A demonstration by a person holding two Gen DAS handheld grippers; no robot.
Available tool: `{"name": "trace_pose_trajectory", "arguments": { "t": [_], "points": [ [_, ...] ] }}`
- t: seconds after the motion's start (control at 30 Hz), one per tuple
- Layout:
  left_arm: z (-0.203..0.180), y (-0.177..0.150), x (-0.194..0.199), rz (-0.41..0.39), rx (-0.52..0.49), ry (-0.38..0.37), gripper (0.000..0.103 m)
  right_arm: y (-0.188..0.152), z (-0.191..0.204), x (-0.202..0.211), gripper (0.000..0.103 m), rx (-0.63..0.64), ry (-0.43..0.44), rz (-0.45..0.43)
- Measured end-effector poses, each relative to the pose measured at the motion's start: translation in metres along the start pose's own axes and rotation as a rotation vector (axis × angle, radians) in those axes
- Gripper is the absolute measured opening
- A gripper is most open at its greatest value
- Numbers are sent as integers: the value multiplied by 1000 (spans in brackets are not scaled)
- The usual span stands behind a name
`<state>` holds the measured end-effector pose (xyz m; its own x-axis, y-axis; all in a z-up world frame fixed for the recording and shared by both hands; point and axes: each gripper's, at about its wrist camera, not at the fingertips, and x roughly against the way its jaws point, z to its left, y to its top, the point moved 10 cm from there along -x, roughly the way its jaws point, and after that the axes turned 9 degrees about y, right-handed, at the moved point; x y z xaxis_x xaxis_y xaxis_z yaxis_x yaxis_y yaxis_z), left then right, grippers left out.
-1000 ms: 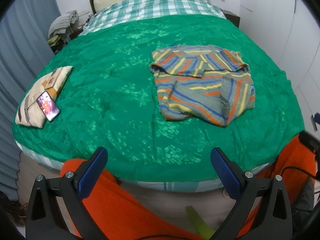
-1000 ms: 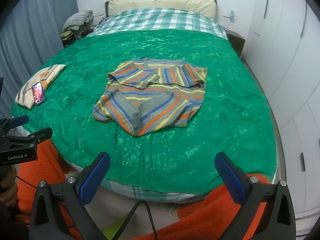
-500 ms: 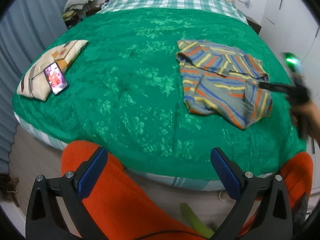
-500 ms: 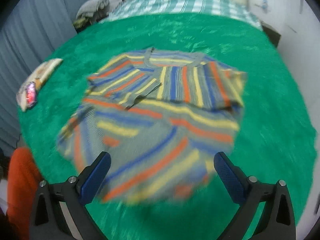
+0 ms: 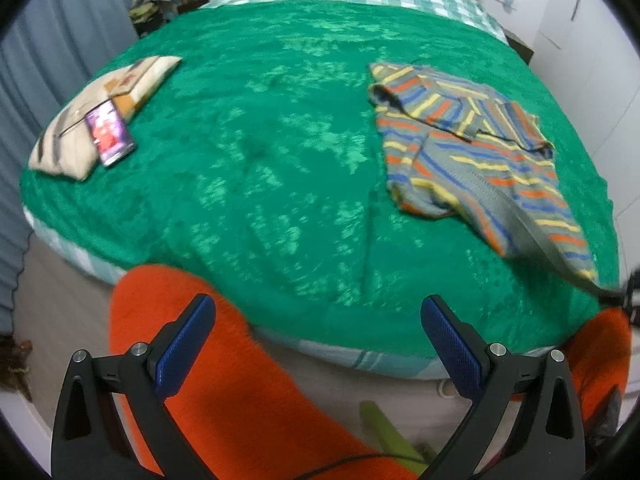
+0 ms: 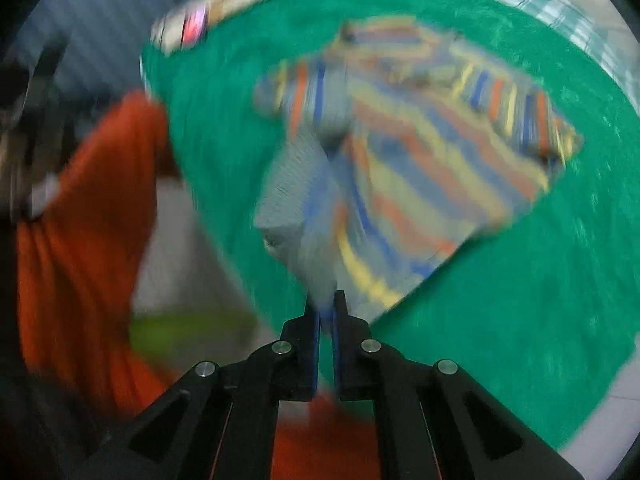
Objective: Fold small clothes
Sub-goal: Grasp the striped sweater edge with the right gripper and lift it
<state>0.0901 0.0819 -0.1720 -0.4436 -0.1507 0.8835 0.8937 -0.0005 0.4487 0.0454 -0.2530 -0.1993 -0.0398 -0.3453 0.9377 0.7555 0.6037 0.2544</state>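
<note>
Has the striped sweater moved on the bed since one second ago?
Yes. The right gripper, its jaws just closed on a corner, has dragged the striped sweater toward the near edge of the green bedspread.

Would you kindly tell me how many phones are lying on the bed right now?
1. The phone rests on the folded beige cloth near the bed's left edge, screen lit. Others may be hidden from view.

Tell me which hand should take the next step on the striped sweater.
Probably the right. Its tool has just closed on the near corner of the striped sweater, which stretches toward it. The left tool stands open and empty over the bed's near edge, away from the garment.
</note>
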Motion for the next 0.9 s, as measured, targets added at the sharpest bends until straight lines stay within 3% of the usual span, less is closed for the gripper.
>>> {"name": "trace_pose_trajectory", "arguments": {
  "t": [0.1, 0.17, 0.23, 0.3, 0.4, 0.47, 0.53, 0.57, 0.6, 0.63, 0.67, 0.77, 0.83, 0.9],
  "points": [
    [-14, 9, 5, -25, -29, -11, 102, -51, -23, -15, 13, -78, -105, 110],
    [-18, 13, 10, -41, -30, -21, 102, -58, -39, -16, 38, -140, -133, 119],
    [-15, 13, 12, -43, -16, -23, 102, -42, -53, -4, 50, -185, -168, 38],
    [-10, 11, 9, -30, 3, -17, 102, 2, -54, 10, 55, -199, -135, -102],
    [-3, 8, 6, -10, 29, -11, 102, 91, -39, 6, 55, -200, 20, -296],
    [3, 7, 11, -19, 40, -3, 102, 144, -28, -14, 55, -204, 120, -368],
    [9, 5, 17, -34, 45, 12, 102, 193, -31, -51, 55, -212, 166, -369],
    [13, 4, 20, -41, 50, 18, 102, 210, -36, -77, 52, -213, 151, -324],
    [16, 3, 22, -44, 54, 22, 102, 220, -42, -107, 43, -239, 132, -253],
    [23, 1, 24, -53, 63, 29, 102, 222, -42, -123, 9, -263, 162, -211],
    [29, -1, 25, -60, 72, 33, 102, 225, -35, -132, 6, -263, 199, -196],
    [47, -8, 12, -50, 114, 40, 102, 215, 40, -103, 6, -65, 285, -231],
    [52, -10, -9, -6, 160, 5, 102, 188, 105, -91, 8, 96, 331, -193],
    [47, -4, -25, 8, 200, -57, 102, 151, 160, -106, 24, 244, 320, -88]
  ]
}}
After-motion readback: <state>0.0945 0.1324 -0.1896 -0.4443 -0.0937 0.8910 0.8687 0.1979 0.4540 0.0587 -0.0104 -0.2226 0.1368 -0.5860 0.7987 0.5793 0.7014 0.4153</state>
